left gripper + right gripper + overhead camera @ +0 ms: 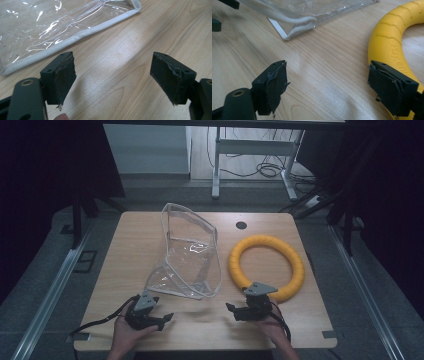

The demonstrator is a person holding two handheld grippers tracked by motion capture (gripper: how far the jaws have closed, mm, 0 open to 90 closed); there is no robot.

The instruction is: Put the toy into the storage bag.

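1. We note the wooden table.
2. A clear plastic bag with white piping stands mid-table.
3. A yellow foam ring lies flat beside it.
4. We find the left gripper and right gripper near the front edge, jaws apart, holding nothing.

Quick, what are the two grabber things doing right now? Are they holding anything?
Left hand-held gripper: open, holding nothing, over bare wooden table.
Right hand-held gripper: open, holding nothing, beside the yellow ring.
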